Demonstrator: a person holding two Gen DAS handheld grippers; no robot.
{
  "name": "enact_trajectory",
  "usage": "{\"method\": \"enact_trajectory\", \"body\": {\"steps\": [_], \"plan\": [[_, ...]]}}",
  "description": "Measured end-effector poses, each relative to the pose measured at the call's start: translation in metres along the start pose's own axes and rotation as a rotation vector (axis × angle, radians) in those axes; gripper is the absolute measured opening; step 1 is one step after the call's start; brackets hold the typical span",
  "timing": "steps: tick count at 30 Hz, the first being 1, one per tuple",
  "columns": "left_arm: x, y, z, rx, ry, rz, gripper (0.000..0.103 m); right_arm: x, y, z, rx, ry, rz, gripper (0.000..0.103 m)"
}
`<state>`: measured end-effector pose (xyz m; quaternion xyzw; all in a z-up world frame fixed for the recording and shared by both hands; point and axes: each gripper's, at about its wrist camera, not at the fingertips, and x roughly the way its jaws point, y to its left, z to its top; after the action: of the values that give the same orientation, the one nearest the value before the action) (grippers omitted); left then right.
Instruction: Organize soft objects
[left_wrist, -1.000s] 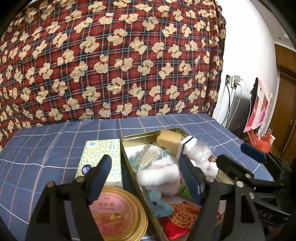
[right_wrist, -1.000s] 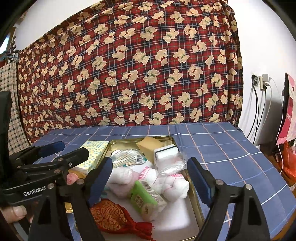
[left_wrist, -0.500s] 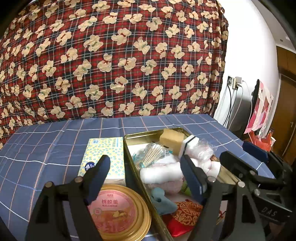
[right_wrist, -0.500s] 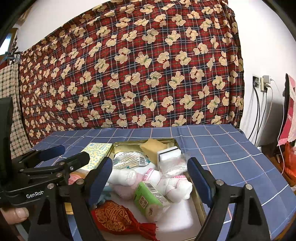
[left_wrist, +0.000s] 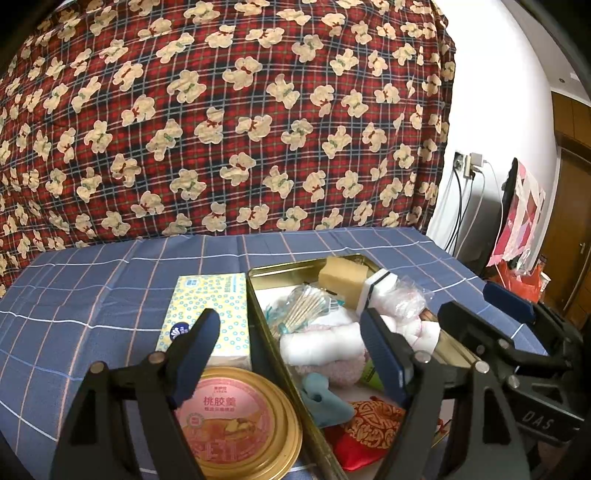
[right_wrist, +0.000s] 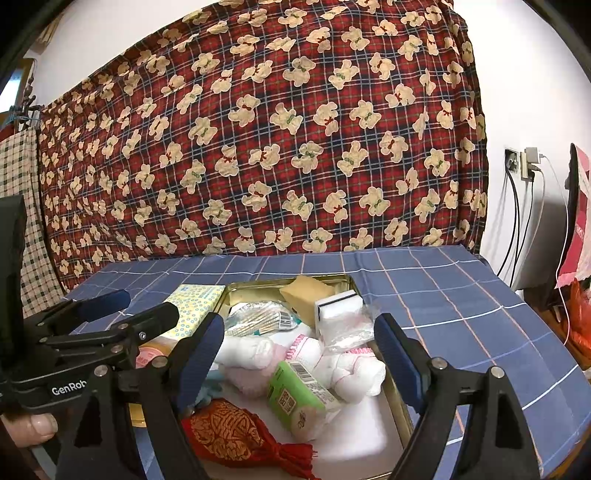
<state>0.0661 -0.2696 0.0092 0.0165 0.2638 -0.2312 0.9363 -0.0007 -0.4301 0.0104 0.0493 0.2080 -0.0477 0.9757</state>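
Tissue pack (left_wrist: 207, 314), patterned yellow and blue, lies left of centre in the left wrist view on the blue checked tablecloth (left_wrist: 92, 295), just beside the tray's left wall. Below it, at lower centre-left, sits a round gold-rimmed tin (left_wrist: 236, 428) with a pink label.

Left gripper (left_wrist: 288, 350) occupies the lower part of this frame. Its jaws stand wide apart with nothing gripped: 1 finger is over the tissue pack, the other over the tray contents.

Gold metal tray (left_wrist: 295, 264) fills the lower centre to right. The soft objects lie inside it:
- yellow sponge (left_wrist: 341, 277) at the far end, a white-and-black sponge block (left_wrist: 376, 286) beside it;
- bag of cotton swabs (left_wrist: 306, 308);
- rolled white towel (left_wrist: 321, 341) over a pink fuzzy cloth (left_wrist: 341, 371);
- teal soft item (left_wrist: 321, 398) and red-and-gold pouch (left_wrist: 365, 428) at the near end.

Right wrist view: the left gripper's side appears at left, with a thumb (right_wrist: 37, 424) at lower left. Right gripper (right_wrist: 299, 336) spans the lower frame, jaws wide apart and empty, framing the tray. A green packet (right_wrist: 299, 398) lies at centre, a white knotted cloth (right_wrist: 354, 369) touching its right side.
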Motion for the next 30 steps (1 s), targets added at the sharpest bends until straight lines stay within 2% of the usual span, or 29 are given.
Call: {"method": "enact_trajectory", "body": {"steps": [15,19,23,26,30], "plan": [[-0.0001,0.0002,0.0002,0.001,0.013,0.004,0.079,0.0001,-0.0006,-0.0008,-0.003,-0.003,0.002,0.086],[0.0002,-0.0002,0.0003,0.003,0.014,0.008,0.086,0.0,0.0,-0.0012,-0.002,-0.003,0.003,0.086],[0.0005,0.0003,0.0011,0.004,0.013,0.022,0.088,-0.0004,0.001,-0.0017,-0.004,-0.002,0.002,0.086],[0.0003,0.0007,0.0014,0.007,0.007,0.035,0.095,-0.0005,0.0014,-0.0021,-0.003,-0.002,0.003,0.086],[-0.0016,-0.0001,0.0008,0.03,-0.013,0.046,0.096,-0.0005,0.001,-0.0018,-0.003,-0.003,0.004,0.086]]}}
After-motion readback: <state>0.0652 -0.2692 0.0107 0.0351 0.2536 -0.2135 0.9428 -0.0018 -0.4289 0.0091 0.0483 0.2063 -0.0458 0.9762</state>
